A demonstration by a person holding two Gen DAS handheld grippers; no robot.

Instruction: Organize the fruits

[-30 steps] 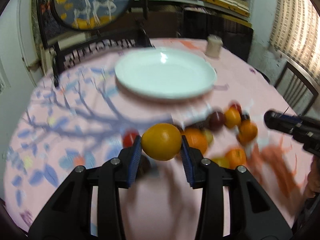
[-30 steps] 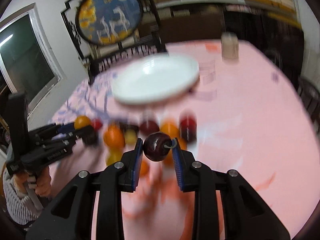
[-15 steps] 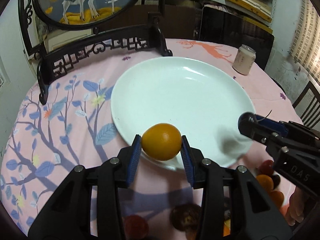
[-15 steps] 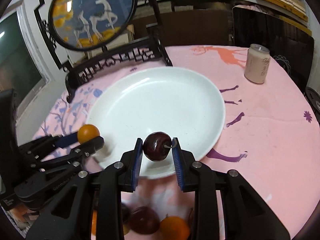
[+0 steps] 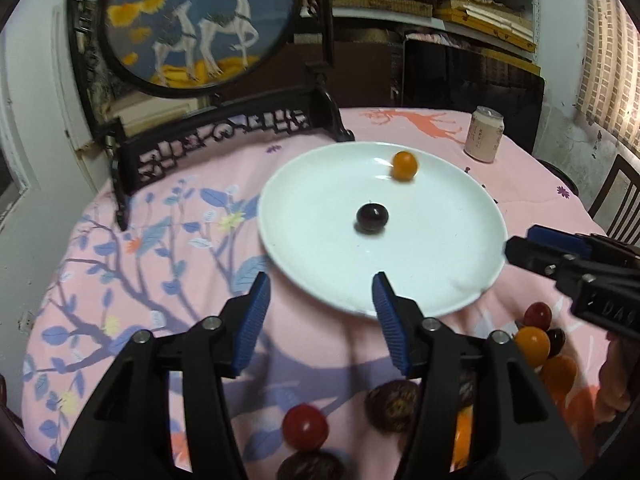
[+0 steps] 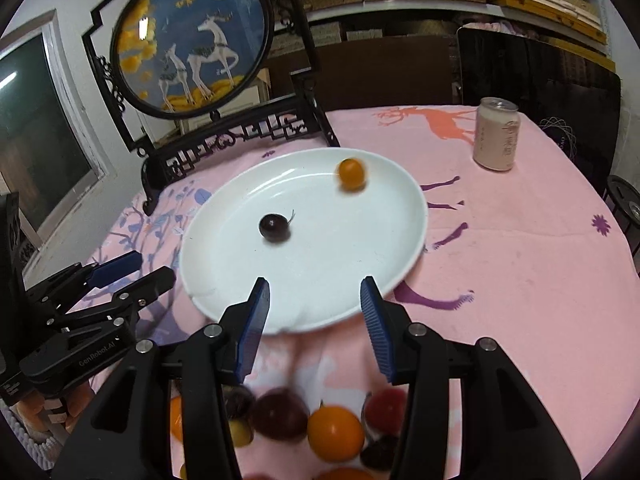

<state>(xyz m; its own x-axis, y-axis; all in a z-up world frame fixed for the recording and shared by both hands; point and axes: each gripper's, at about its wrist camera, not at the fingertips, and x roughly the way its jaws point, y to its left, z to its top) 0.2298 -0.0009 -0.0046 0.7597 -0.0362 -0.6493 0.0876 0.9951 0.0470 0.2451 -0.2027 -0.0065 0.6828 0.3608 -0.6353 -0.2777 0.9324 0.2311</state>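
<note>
Hovering over near edge of plate [image 5: 460, 216], left gripper [image 5: 320, 304] with fingers [image 5: 256, 312] spread wide, nothing between them. Right gripper [image 6: 314, 308] likewise, fingers [image 6: 374, 320] wide apart and empty, blue ribbed pads on black plastic frames. Plate round, white, glossy, shallow, sitting on desk [image 6: 520, 280] under pink cloth printed with blue branches, leaves and deer shapes. Inside plate: small round orange fruit [image 5: 404, 165] near far rim, edges slightly blurred; dark glossy cherry [image 5: 372, 218] near centre, thin stem visible in right wrist view. The two well apart, not touching. Loose fruit pile [image 6: 320, 428] on cloth on near side of plate, outside it: round orange, red and dark purple pieces, smooth skins, some touching each other, partly hidden behind gripper frames. Red round fruit [image 5: 305, 427] lying alone on cloth, just beside a dark wrinkled one [image 5: 394, 406]. Pale cylindrical can [image 6: 496, 139] upright on far right of desk, well apart from plate. Round framed deer picture [image 5: 192, 20] in carved black wooden stand at far left edge of desk, behind plate. Dark chair back beyond the desk.
</note>
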